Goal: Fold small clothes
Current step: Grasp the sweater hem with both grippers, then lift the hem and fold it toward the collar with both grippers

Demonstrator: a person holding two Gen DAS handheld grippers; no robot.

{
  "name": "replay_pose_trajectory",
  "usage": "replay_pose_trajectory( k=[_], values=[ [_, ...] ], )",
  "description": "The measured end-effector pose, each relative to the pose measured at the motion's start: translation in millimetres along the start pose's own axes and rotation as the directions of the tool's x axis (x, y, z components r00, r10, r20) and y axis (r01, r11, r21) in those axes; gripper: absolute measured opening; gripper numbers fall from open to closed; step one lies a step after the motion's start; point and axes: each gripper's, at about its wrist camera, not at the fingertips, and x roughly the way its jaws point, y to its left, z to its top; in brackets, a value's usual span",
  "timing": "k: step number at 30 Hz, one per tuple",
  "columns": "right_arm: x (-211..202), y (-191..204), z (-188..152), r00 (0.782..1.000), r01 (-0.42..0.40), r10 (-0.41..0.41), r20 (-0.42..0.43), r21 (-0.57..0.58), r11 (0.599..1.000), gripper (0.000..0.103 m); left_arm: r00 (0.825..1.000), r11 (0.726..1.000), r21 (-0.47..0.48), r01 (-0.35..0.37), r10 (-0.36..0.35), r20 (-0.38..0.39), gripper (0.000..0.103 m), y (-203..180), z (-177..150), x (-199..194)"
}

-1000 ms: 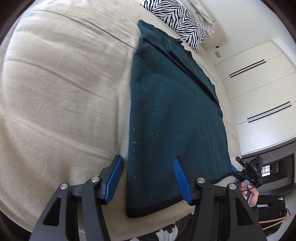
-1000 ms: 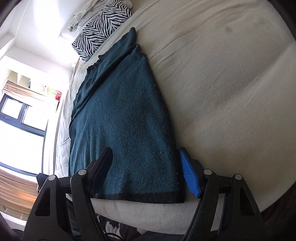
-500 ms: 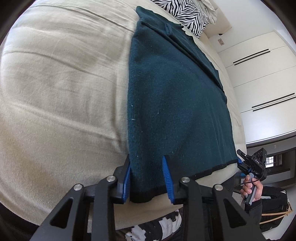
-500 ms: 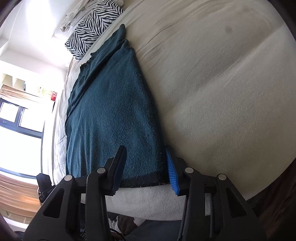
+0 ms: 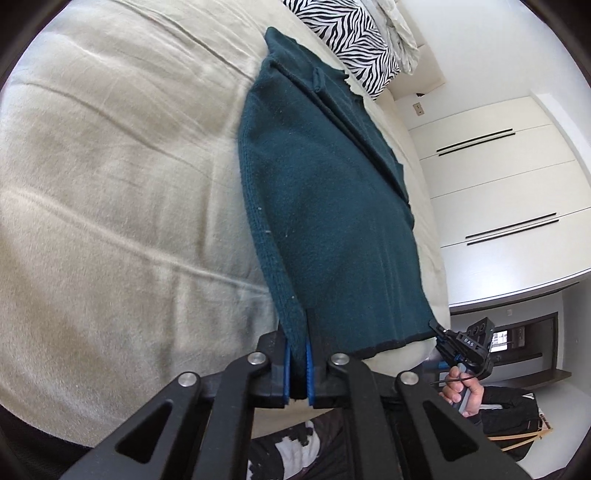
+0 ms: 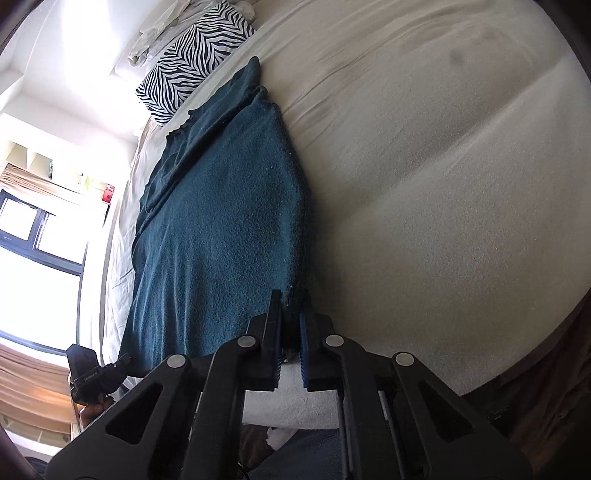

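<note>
A dark teal knit garment (image 5: 332, 206) lies stretched lengthwise on a beige bed (image 5: 110, 206), its black-trimmed hem at the near edge. My left gripper (image 5: 298, 334) is shut on the hem's left corner, and the pinched cloth rises between its blue pads. In the right wrist view the same garment (image 6: 221, 229) runs away from me, and my right gripper (image 6: 291, 306) is shut on the hem's right corner. The right gripper also shows in the left wrist view (image 5: 441, 334) at the far corner of the hem.
A zebra-print pillow (image 5: 354, 33) and crumpled white bedding lie at the head of the bed. White wardrobe doors (image 5: 509, 192) stand to the right. A window (image 6: 33, 236) is on the other side. The bed's near edge (image 6: 291, 406) drops off just below the grippers.
Both grippers moved forward onto the hem and closed from wide open to shut on its two corners. The corners are now slightly lifted off the bed.
</note>
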Motion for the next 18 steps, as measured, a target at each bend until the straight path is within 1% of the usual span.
replay_pose_trajectory(
  k=[3, 7, 9, 12, 18],
  values=[
    [-12, 13, 8, 0.997, -0.051, 0.051, 0.051, -0.005, 0.999, 0.006, 0.993, 0.995, -0.031, 0.099, -0.097, 0.065, 0.006, -4, 12, -16],
    [-23, 27, 23, 0.985, -0.132, 0.131, 0.116, 0.005, 0.991, 0.006, 0.97, 0.977, -0.069, 0.203, -0.19, 0.153, 0.006, -5, 31, -34],
    [-24, 33, 34, 0.978, -0.16, 0.157, 0.136, 0.015, 0.987, 0.006, 0.958, 0.968, -0.086, 0.236, -0.218, 0.185, 0.006, -6, 40, -39],
    [-20, 45, 49, 0.974, -0.176, 0.174, 0.147, 0.002, 0.984, 0.006, 0.94, 0.951, -0.109, 0.289, -0.261, 0.219, 0.006, -6, 56, -43],
    [-13, 70, 86, 0.961, -0.197, 0.198, 0.193, -0.024, 0.98, 0.006, 0.919, 0.932, -0.13, 0.339, -0.298, 0.259, 0.006, -10, 87, -43]
  ],
)
